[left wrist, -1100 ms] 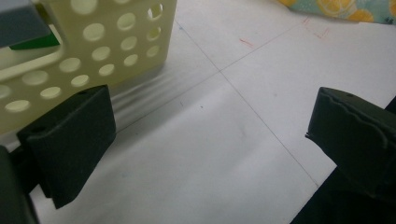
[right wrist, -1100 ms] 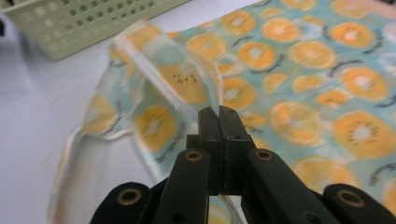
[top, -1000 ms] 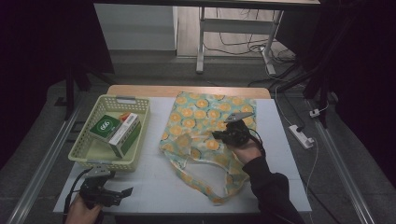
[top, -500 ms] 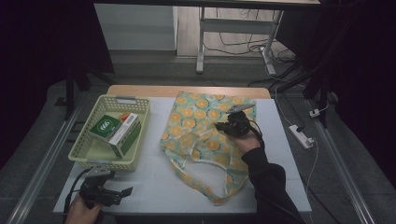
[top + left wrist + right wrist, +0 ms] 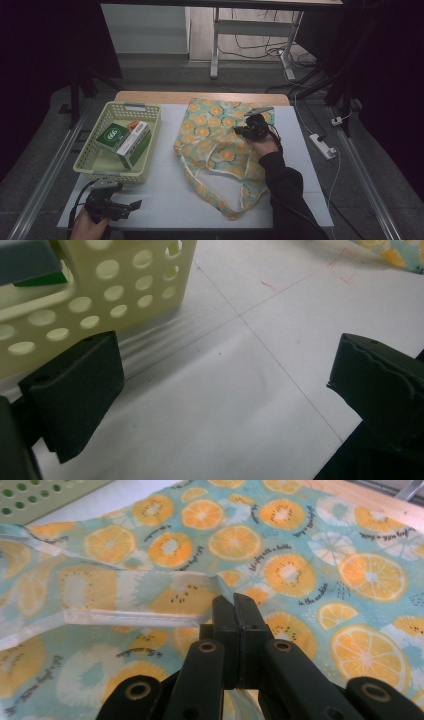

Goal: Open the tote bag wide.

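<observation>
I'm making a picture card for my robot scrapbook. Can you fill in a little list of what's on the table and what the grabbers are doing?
table: white top
bag: fruit-print tote, lying flat
basket: pale green, boxes inside
right gripper: shut on the bag's strap
left gripper: open, holding nothing, beside the basket

High view dim, surroundings near black from 9 to 3 o'clock; table (image 5: 165,190) mid-lit, seemingly from overhead. Left gripper view bright, jaws soft and out of focus at 8 and 4 o'clock. Right gripper view sharp, evenly lit.
</observation>
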Demonstrator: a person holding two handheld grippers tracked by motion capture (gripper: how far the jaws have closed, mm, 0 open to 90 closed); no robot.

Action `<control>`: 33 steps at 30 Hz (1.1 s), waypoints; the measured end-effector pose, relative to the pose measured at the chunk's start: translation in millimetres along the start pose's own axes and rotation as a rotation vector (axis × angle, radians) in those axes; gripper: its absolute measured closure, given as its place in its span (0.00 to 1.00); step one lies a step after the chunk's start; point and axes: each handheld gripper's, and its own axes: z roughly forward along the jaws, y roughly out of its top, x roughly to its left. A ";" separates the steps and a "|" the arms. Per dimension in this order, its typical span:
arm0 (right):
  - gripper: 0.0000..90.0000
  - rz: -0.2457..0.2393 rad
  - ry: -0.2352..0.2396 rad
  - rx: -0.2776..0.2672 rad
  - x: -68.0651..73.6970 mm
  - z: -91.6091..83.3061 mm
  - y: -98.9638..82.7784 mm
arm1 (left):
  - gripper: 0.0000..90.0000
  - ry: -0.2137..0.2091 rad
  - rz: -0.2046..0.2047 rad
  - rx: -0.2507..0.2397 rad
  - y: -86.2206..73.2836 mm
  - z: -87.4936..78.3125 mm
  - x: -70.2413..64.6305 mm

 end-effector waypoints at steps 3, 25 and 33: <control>0.99 0.013 -0.011 0.013 -8.3 8.4 -2.5 | 0.01 0.000 0.000 0.000 0.0 0.1 0.1; 0.88 0.023 -0.047 0.070 -24.3 27.1 -27.5 | 0.01 0.000 0.000 -0.002 -0.2 -0.8 0.0; 0.65 0.057 -0.025 0.017 -19.9 12.9 -21.5 | 0.01 0.001 -0.001 -0.002 -0.2 -1.1 0.0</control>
